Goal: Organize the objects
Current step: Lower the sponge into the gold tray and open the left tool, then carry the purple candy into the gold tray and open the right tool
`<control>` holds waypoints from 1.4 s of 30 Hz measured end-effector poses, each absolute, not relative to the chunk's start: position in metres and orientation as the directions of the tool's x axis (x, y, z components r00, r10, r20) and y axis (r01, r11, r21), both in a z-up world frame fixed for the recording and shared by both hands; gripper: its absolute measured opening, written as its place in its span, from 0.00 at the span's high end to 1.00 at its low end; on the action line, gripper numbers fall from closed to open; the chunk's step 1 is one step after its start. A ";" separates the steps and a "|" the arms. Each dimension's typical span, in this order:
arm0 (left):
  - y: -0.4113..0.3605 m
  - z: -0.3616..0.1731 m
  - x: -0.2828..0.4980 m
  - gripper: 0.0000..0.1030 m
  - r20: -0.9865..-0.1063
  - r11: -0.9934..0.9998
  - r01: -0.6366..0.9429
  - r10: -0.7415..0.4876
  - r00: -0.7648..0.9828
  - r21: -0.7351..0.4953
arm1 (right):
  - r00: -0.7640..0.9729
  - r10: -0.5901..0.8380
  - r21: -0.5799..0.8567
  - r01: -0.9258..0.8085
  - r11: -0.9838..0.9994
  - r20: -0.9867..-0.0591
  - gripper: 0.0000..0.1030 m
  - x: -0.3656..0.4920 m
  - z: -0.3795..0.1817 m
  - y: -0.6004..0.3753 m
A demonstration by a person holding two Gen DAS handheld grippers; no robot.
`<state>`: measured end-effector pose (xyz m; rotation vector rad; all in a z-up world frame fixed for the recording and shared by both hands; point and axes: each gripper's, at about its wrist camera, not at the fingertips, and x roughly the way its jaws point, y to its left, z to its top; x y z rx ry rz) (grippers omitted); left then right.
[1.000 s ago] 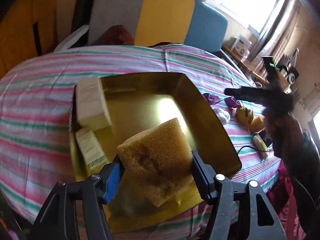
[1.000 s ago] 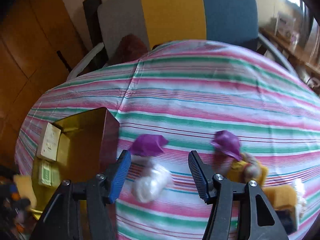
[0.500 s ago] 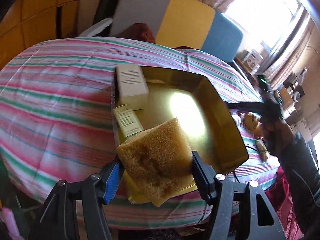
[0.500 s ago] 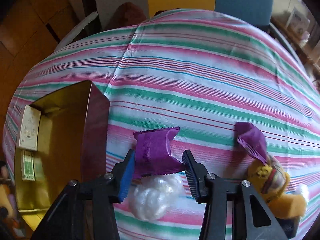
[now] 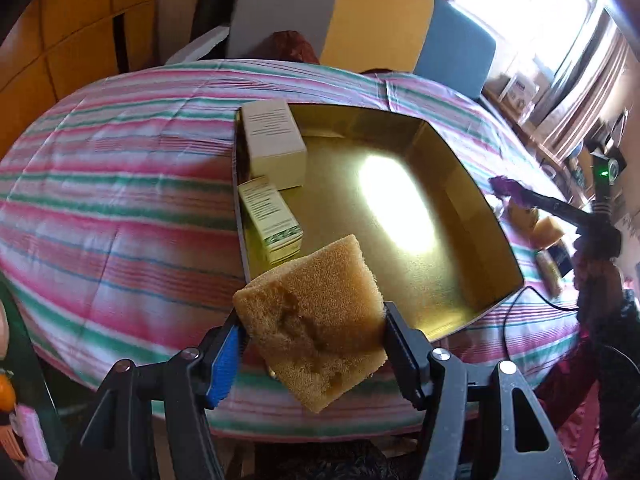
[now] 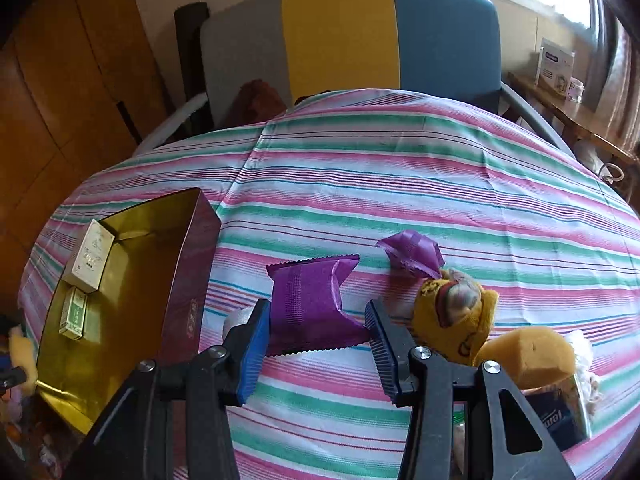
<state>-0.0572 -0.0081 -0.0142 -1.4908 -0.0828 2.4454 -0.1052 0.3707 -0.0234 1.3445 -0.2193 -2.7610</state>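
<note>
Far left, the striped tablecloth (image 5: 120, 208) lies bare beside the gold box (image 5: 472, 200). Two cartons stand against the box's left wall: a larger white carton (image 5: 274, 140) and a smaller green-printed carton (image 5: 272, 216) just in front of it. The rest of the box floor is free. The left gripper (image 5: 312, 340) is clamped on a tan sponge (image 5: 316, 320), held in the air over the box's near corner.

Further right, the right gripper (image 6: 316, 344) grips a purple sachet (image 6: 312, 304) above the cloth, just beside the box's outer wall. A second purple sachet (image 6: 412, 256), a yellow plush toy (image 6: 452, 320) and another sponge (image 6: 528, 356) remain on the cloth.

Assessment: loading is under way. The next move calls for advancing the tan sponge over the free floor, clear of the cartons, before releasing.
</note>
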 end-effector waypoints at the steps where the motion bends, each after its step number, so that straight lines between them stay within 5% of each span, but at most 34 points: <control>1: -0.004 -0.016 -0.060 0.37 -0.868 -0.961 -0.212 0.254 -0.427 -0.177 | -0.623 -0.130 0.168 -0.003 -0.986 -0.771 0.53 -0.103 -0.024 0.372; 10: 0.027 -0.037 -0.081 0.31 -0.923 -0.973 -0.232 0.104 -0.370 -0.017 | -0.651 -0.180 0.201 0.043 -0.979 -0.737 0.53 -0.095 -0.023 0.374; 17: 0.032 -0.039 -0.074 0.25 -0.929 -0.970 -0.241 0.091 -0.358 -0.002 | -0.651 -0.137 0.186 -0.006 -0.983 -0.747 0.53 -0.097 -0.025 0.381; 32: -0.019 -0.007 -0.048 0.21 -0.860 -0.989 -0.109 0.145 -0.490 -0.105 | -0.733 -0.132 0.181 0.012 -0.983 -0.667 0.53 -0.080 0.001 0.370; 42: -0.063 -0.013 -0.042 0.23 -0.842 -0.974 0.000 0.196 -0.503 -0.226 | -0.643 -0.328 0.194 0.272 -0.942 -0.692 0.53 -0.079 0.023 0.224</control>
